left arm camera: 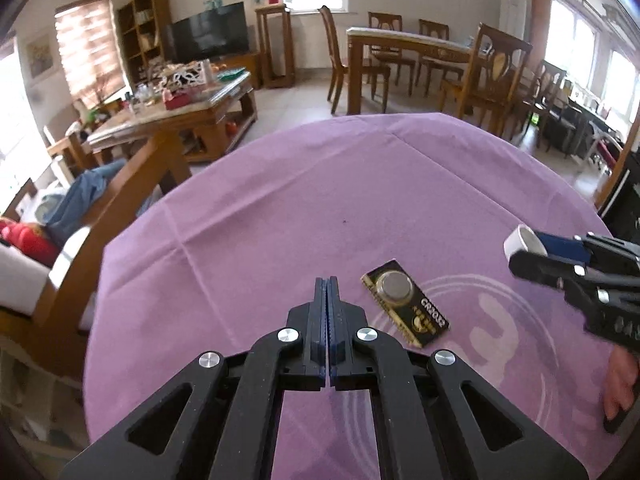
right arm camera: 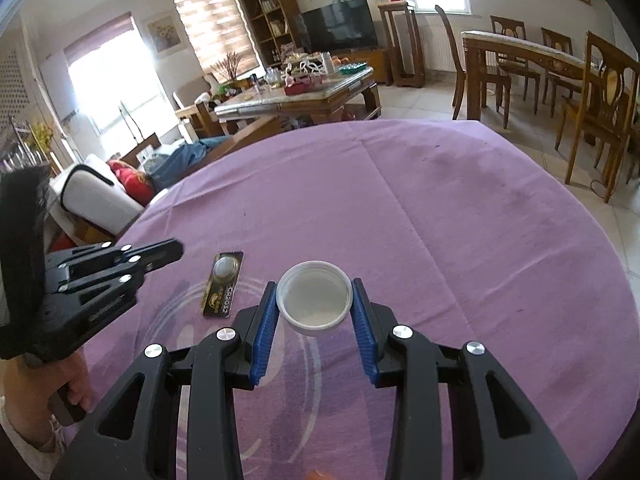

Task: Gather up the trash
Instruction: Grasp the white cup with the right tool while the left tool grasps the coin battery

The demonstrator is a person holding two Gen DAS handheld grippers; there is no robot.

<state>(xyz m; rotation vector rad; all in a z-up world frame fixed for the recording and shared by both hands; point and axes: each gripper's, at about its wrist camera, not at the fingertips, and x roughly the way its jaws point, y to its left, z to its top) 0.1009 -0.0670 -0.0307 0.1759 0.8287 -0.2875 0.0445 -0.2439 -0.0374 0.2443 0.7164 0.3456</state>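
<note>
My right gripper (right arm camera: 314,304) clamps the white bottle cap (right arm camera: 315,299) between its blue pads, held level above the purple tablecloth (right arm camera: 460,220), while my left gripper (left arm camera: 328,284) hovers with fingers pressed together and holding nothing, just beside the coin-battery card (left arm camera: 406,302) lying flat.

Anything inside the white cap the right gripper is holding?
The white cap sits open side up between the right gripper fingers. It looks empty, just its pale floor. What lies beneath it on the purple tablecloth is covered.

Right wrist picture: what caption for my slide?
Right gripper holds a white cap above the purple tablecloth, battery pack nearby.
</note>
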